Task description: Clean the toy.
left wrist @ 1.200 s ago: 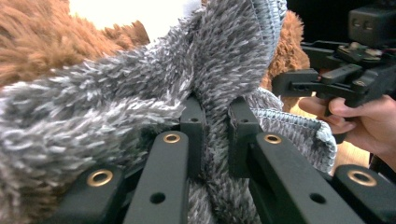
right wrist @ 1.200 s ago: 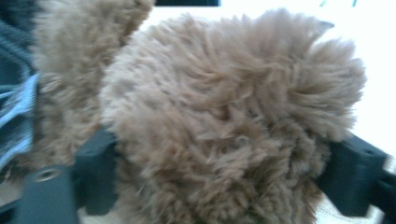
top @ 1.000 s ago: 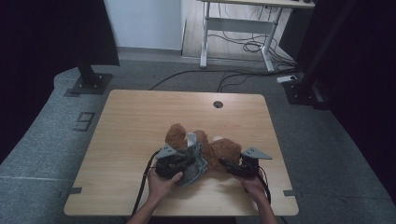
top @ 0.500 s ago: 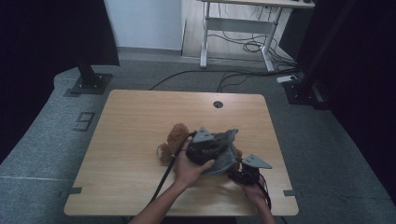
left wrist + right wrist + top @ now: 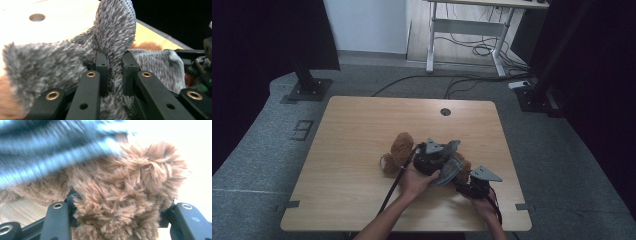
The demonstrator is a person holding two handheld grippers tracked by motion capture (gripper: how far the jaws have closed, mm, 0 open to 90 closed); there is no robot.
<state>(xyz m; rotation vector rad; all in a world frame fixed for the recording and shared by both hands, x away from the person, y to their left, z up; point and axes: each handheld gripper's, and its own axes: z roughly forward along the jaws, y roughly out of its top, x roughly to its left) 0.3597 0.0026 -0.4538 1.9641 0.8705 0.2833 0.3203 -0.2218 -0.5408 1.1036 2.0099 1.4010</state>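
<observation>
Since a moment ago, the left gripper (image 5: pixel 439 161) has swung across to the right with the fuzzy grey cloth (image 5: pixel 451 167), so more of the brown teddy bear (image 5: pixel 399 150) shows on the tabletop (image 5: pixel 357 130). Its jaws are pinched tight on a fold of the grey cloth (image 5: pixel 112 50), which stands up between them. The right gripper (image 5: pixel 472 186) sits low by the front right of the tabletop, and its jaws are closed around a furry brown part of the teddy bear (image 5: pixel 120 202), with the grey cloth hanging just above it
</observation>
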